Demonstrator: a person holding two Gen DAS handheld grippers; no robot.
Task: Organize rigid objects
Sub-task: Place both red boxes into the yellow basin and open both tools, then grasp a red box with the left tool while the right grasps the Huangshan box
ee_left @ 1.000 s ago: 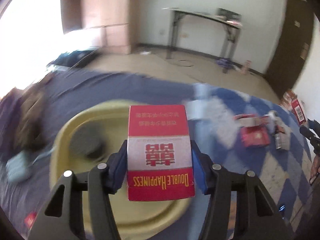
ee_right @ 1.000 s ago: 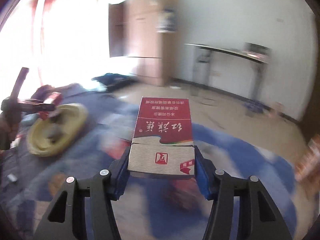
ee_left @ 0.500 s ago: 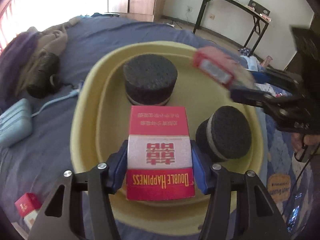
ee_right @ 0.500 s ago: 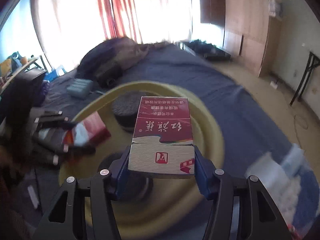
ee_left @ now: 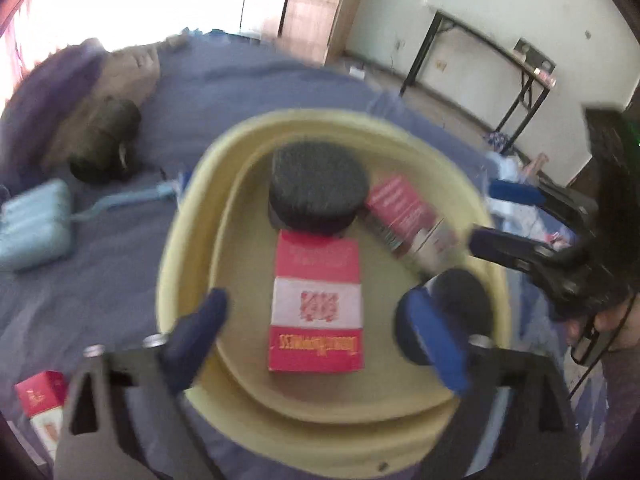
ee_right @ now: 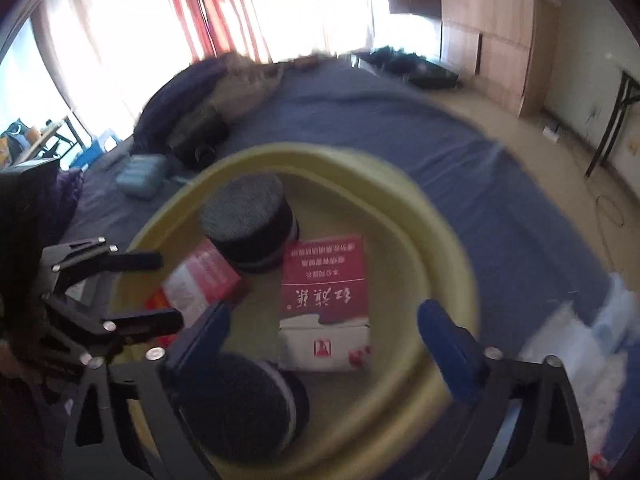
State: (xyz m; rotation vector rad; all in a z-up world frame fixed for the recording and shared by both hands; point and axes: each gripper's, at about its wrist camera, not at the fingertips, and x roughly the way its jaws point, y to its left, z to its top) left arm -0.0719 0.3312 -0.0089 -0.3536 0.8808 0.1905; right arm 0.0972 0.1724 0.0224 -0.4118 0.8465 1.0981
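Note:
A yellow basin (ee_left: 180, 240) (ee_right: 440, 248) sits on a blue bedsheet and holds two black round pucks (ee_left: 318, 184) (ee_right: 240, 400). The red and white Double Happiness box (ee_left: 316, 300) (ee_right: 200, 280) lies in the basin against the far puck. My left gripper (ee_left: 316, 316) (ee_right: 156, 288) hangs over it, jaws opening, pads clear of the box between them. A dark red box with a white end (ee_right: 324, 304) (ee_left: 404, 216) lies beside it. My right gripper (ee_right: 324, 320) (ee_left: 492, 216) is above that box, jaws opening, not touching it.
A light blue pack (ee_left: 32, 224) with a cable and a heap of clothes (ee_left: 100, 92) lie left of the basin. A small red box (ee_left: 40, 396) rests on the sheet at the near left. White paper (ee_right: 580, 340) lies right of the basin. A folding table (ee_left: 492, 52) stands by the wall.
Both grippers went from shut on their boxes to wide open. The two boxes have dropped out of the jaws and now lie in the basin. Both grippers sank closer to it.

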